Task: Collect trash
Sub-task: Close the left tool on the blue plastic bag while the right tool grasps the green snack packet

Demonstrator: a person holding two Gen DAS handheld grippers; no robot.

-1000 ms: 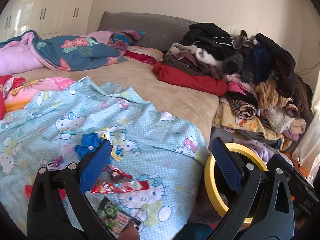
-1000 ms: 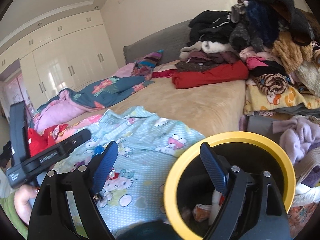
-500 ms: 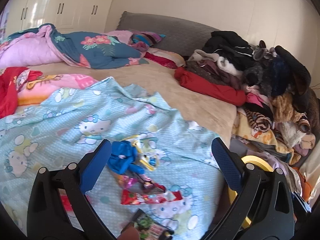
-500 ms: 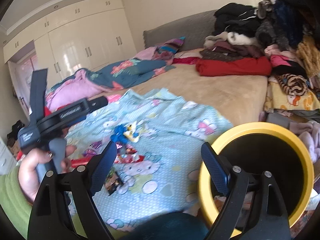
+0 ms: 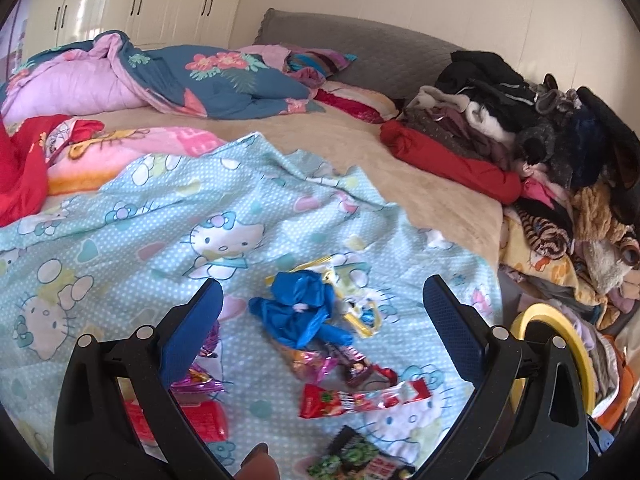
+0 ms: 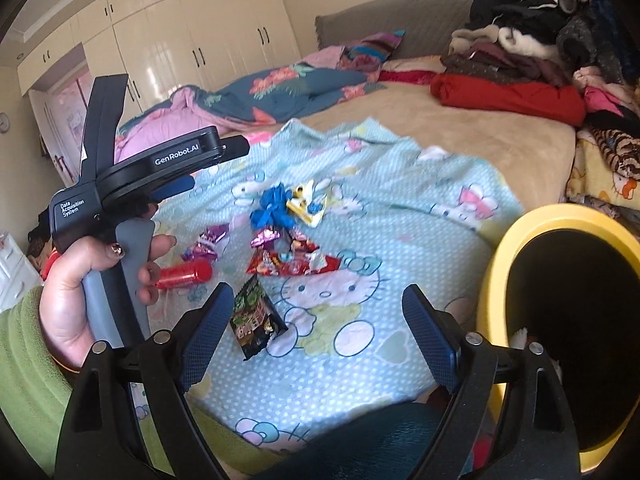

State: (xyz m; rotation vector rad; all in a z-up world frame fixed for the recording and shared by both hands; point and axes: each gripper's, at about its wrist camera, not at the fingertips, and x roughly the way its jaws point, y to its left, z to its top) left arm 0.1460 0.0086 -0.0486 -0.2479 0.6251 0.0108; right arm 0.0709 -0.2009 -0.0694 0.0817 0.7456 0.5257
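The left gripper (image 5: 320, 316) has its blue-padded jaws spread wide and empty, held above a crumpled blue plastic wrapper (image 5: 298, 314), presumably to frame the litter before descending. The right gripper (image 6: 318, 334) is likewise fully open with nothing between its pads, hanging over the near edge of the light-blue cartoon-cat bedsheet (image 6: 360, 216).

Between and ahead of both lie the scraps: a long red foil snack wrapper (image 6: 292, 266), a dark green-printed sachet (image 6: 254, 320), a shiny purple sweet wrapper (image 6: 206, 242) and a red cylinder (image 6: 184, 274), possibly a small can, though the view is too poor to say.

The yellow-rimmed black bin (image 6: 560, 320) stands just beside the bed's edge on the right, near the litter. A heap of folded clothes (image 5: 520, 136) lies well apart.
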